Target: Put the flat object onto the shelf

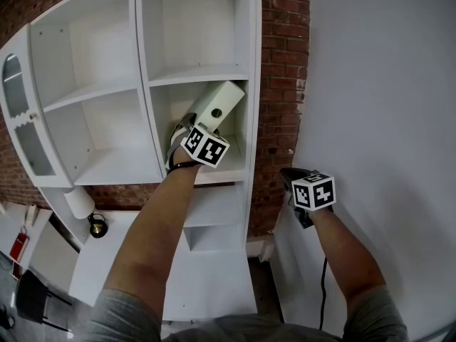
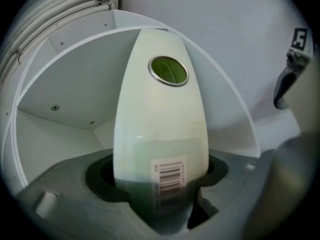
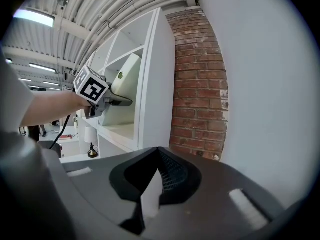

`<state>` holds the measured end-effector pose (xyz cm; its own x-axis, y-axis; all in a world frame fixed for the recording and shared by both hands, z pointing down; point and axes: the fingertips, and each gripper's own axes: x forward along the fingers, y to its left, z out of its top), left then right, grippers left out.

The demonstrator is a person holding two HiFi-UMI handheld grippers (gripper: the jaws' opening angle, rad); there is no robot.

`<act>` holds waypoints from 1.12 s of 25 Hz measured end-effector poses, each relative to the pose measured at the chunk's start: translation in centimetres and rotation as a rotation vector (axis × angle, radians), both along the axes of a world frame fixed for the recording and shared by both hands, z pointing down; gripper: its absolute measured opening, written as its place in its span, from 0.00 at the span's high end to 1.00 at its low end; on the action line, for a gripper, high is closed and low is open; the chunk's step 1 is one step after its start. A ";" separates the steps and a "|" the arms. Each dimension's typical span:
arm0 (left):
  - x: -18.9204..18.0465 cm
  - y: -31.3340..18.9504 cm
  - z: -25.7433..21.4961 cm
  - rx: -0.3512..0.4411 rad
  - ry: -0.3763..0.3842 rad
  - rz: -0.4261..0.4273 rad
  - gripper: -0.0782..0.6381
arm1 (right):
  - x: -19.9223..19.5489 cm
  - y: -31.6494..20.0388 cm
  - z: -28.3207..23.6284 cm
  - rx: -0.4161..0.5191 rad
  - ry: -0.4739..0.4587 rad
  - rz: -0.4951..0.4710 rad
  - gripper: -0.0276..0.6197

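The flat object (image 1: 217, 105) is a pale green slab with a round green window and a barcode label (image 2: 169, 173). It stands tilted in the right middle compartment of the white shelf unit (image 1: 206, 73), its top leaning toward the compartment's right wall. My left gripper (image 1: 192, 125) reaches into that compartment with the slab's lower end between its jaws (image 2: 160, 194); dark gaps show at the slab's sides there. From the right gripper view the slab (image 3: 125, 76) and left gripper (image 3: 120, 101) appear at the shelf front. My right gripper (image 1: 288, 175) hangs by the white wall, jaws together (image 3: 159, 154), holding nothing.
A brick column (image 1: 281, 84) stands right of the shelf unit, then a plain white wall (image 1: 377, 84). At the left is a curved glazed cabinet door (image 1: 14, 91). A pale cylinder (image 1: 80, 203) and a small black object (image 1: 97, 225) sit on a lower white surface. A cable (image 1: 322, 291) hangs below my right arm.
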<state>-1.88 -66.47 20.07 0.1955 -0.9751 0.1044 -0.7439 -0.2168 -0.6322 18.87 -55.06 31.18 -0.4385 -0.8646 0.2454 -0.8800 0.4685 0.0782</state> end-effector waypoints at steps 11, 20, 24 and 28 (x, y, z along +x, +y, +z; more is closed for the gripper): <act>-1.0 4.3 0.2 -0.088 0.112 0.087 0.24 | -0.1 2.5 -0.2 0.002 0.001 0.009 0.94; -4.5 12.6 1.8 -0.121 0.188 0.188 0.24 | -3.2 4.6 -0.6 0.012 -0.007 -0.041 0.94; -6.7 17.1 4.3 -0.179 0.292 0.246 0.27 | -4.8 5.4 -0.3 0.005 -0.012 -0.067 0.94; -9.3 20.7 8.7 -0.258 0.381 0.278 0.33 | -6.8 6.4 0.8 -0.008 -0.019 -0.106 0.94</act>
<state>-11.17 -45.76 28.81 0.5136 -0.8333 0.2048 -0.8027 -0.5509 -0.2285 12.05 -48.64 32.01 -0.5321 -0.8112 0.2425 -0.8267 0.5596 0.0580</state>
